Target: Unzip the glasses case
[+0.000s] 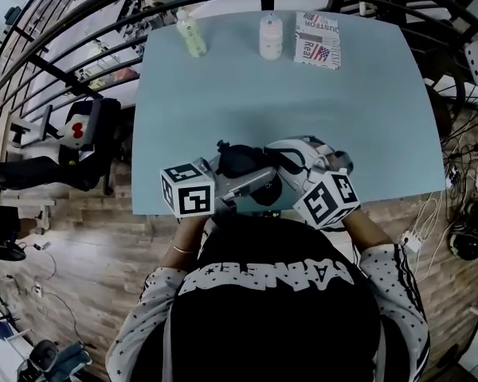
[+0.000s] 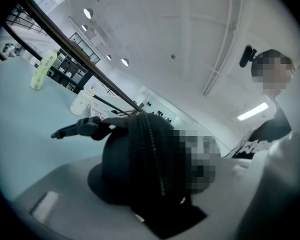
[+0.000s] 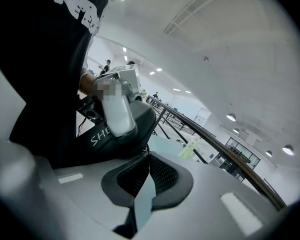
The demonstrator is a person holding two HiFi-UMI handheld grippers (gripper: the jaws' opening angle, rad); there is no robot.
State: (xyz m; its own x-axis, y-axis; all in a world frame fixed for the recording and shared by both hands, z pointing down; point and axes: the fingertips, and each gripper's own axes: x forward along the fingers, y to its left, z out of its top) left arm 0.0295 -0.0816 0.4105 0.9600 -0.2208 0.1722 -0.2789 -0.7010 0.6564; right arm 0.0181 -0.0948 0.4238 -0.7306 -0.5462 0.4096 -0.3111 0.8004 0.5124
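- Gripping the black glasses case (image 1: 240,160) from both sides, the left tool (image 2: 160,171) has its two grey jaws clamped on the case's body, holding it just above the near edge of the light blue table (image 1: 366,134).
- The case's zipper (image 2: 151,149) runs along its top, straight down the middle between the left tool's jaws, and looks closed along the stretch that shows.
- A black strap-like tab (image 2: 77,127) sticks out from the far end of the case, over the table.
- The right tool (image 3: 148,155) has its jaws drawn together, with the ribbed pads meeting at the tips and only a thin wedge of gap behind them.
- Those tips sit right against the edge of the case, just below its white lettering (image 3: 97,136). I cannot tell whether a zipper pull is pinched between them.
- In the head view both tools lie close together in front of the person's black top (image 1: 263,293), their marker cubes on either side.
- At the far edge of the table stand a pale green bottle (image 1: 191,35), a white bottle (image 1: 271,37) and a flag-printed box (image 1: 317,40), well apart from the case.
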